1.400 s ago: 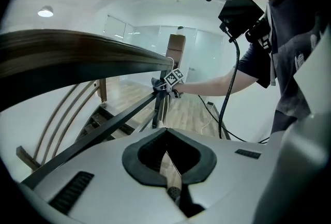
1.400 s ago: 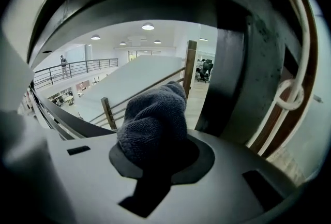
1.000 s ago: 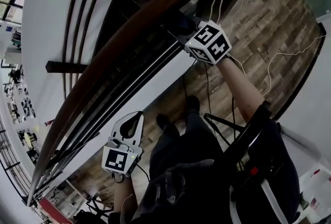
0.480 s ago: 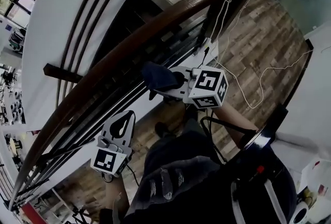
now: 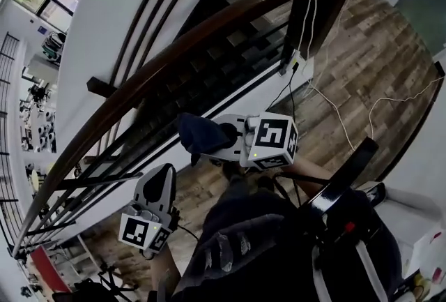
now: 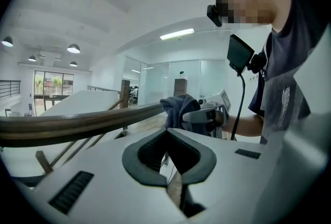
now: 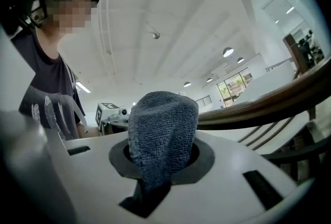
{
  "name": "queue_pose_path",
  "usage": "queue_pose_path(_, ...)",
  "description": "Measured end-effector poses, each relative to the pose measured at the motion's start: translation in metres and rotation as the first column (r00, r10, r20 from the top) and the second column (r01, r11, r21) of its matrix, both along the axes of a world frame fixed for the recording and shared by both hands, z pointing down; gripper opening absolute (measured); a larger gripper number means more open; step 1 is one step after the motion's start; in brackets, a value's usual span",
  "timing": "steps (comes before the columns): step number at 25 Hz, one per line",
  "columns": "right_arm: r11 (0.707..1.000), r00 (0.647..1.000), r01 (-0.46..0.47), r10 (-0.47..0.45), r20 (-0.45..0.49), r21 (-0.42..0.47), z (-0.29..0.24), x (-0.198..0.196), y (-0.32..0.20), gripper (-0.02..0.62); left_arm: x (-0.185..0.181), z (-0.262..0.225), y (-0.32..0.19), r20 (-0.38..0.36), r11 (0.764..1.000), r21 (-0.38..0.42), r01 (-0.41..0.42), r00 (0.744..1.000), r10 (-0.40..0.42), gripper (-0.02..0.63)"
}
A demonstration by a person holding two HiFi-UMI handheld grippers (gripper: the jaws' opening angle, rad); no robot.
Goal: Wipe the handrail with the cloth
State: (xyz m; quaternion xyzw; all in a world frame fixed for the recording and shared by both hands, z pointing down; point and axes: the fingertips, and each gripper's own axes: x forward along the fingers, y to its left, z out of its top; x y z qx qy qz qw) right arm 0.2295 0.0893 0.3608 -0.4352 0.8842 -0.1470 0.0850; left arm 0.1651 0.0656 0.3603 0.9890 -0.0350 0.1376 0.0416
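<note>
A blue terry cloth is clamped by the right gripper, at 5 o'clock of the brown wooden handrail. The left gripper is closed, empty.

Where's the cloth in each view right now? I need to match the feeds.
Head view: cloth centre, below the handrail.
Left gripper view: cloth centre, at the handrail's right end.
Right gripper view: cloth centre, clamped between the jaws; handrail at right.
Shared landmark: the dark handrail.
</note>
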Motion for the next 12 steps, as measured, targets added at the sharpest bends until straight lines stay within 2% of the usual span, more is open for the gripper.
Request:
queue_pose_path(6, 0.999, 0.992, 0.034, -0.039, 0.12, 0.037, -0.007, -0.038, 0.047, 0.066, -0.03, -0.003, 0.04, 0.053, 0.999, 0.032, 0.029, 0.998, -0.031, 0.006)
queue_pose_path(9, 0.996, 0.993, 0.071, -0.075, 0.094, 0.048, -0.014, -0.062, 0.061, 0.067, -0.047, -0.001, 0.047, 0.044, 0.999, 0.024, 0.034, 0.998, -0.035, 0.006)
queue_pose_path(12, 0.997, 0.995, 0.074, -0.074, 0.069, 0.01, -0.006, -0.085, 0.069, 0.067, -0.064, 0.01, 0.054, 0.04, 1.0, -0.019, 0.021, 0.999, -0.02, 0.006)
